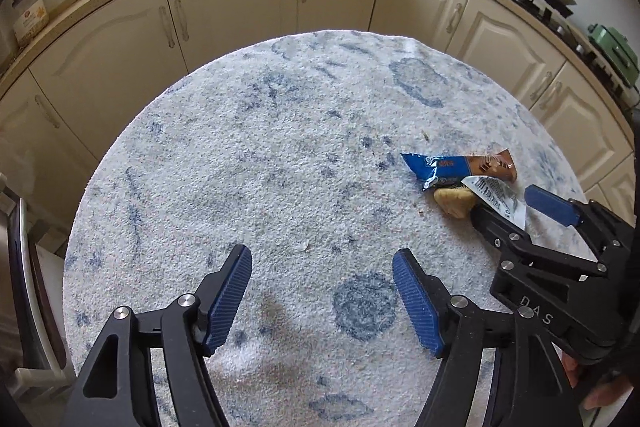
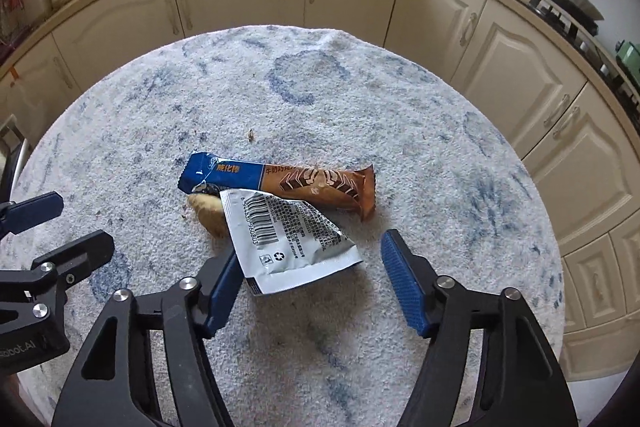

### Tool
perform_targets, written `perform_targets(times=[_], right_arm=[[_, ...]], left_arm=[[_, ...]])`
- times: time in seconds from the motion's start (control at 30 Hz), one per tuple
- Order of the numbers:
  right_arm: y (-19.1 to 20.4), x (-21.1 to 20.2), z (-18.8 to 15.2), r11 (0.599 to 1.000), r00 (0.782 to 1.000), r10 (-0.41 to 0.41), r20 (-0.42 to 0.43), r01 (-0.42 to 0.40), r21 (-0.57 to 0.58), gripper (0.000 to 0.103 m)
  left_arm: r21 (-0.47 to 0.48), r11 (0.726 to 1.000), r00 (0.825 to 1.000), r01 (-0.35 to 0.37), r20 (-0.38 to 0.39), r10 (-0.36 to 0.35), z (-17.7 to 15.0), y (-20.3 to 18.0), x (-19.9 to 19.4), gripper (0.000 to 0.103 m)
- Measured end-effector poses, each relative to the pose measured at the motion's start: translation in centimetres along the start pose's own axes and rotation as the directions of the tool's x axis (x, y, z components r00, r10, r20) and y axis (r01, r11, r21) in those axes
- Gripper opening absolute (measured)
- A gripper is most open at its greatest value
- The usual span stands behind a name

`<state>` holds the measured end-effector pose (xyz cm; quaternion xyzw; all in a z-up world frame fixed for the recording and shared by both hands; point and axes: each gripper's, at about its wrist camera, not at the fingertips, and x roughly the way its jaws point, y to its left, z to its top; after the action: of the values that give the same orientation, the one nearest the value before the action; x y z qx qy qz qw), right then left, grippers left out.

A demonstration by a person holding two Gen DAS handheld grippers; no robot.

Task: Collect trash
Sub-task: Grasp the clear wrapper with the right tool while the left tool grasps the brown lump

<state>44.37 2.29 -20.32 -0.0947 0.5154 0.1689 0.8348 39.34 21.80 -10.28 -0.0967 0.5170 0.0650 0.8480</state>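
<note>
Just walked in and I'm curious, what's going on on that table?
A person holding two grippers is clearing trash off a cloth-covered table. The right gripper is open around a silver wrapper, not yet closed on it. A blue-brown wrapper and a food scrap lie beside it. The left gripper is open, holding nothing.

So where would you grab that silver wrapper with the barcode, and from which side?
Probably by the near free edge of the crumpled silver foil wrapper, coming in from the near side. That edge curls up off the white-and-blue speckled tablecloth and already sits between the open fingers of the right hand-held gripper. Its far end overlaps the blue-and-brown snack bar wrapper and a pale food scrap.
</note>
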Motion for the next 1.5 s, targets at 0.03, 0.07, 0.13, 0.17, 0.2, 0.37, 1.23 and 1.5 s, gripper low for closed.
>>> perform_targets(times=[0.03,0.07,0.13,0.17,0.2,0.37,1.23,1.5], right_arm=[[-0.1,0.2,0.0,1.0,1.0,0.016,0.004,-0.016,0.006,0.056],[-0.4,0.3,-0.1,0.999,0.999,0.033,0.015,-0.034,0.011,0.048],[-0.8,0.2,-0.2,0.999,0.998,0.039,0.048,-0.04,0.009,0.034],[-1.0,0.1,-0.2,0.999,0.997,0.042,0.058,-0.042,0.006,0.022],[-1.2,0.0,-0.3,0.999,0.997,0.051,0.064,-0.052,0.015,0.019],[-1.8,-0.4,-0.3,0.993,0.989,0.109,0.103,-0.114,0.035,0.015],[-3.5,0.0,0.4,0.96,0.955,0.205,0.213,-0.239,0.148,0.015],[-6.2,-0.9,0.0,0.938,0.956,0.181,0.23,-0.238,0.253,0.015]], left_arm=[[-0.003,1.0,1.0,0.005,0.001,-0.005,0.0,-0.1,0.3,0.07],[-0.004,1.0,1.0,0.011,0.004,-0.011,0.2,-0.2,0.6,0.071],[-0.004,1.0,1.0,0.021,0.008,-0.02,0.4,-0.6,1.1,0.071],[0.0,1.0,1.0,0.025,0.01,-0.025,0.5,-0.8,1.3,0.072],[0.006,1.0,0.999,0.03,0.012,-0.03,0.6,-1.1,1.4,0.072],[0.035,0.998,0.998,0.057,0.04,-0.058,0.9,-2.7,1.5,0.075],[0.001,0.999,0.987,0.041,0.155,-0.041,0.3,-2.1,2.7,0.077],[0.066,0.994,0.981,0.086,0.167,-0.096,0.5,-3.9,3.5,0.077]])
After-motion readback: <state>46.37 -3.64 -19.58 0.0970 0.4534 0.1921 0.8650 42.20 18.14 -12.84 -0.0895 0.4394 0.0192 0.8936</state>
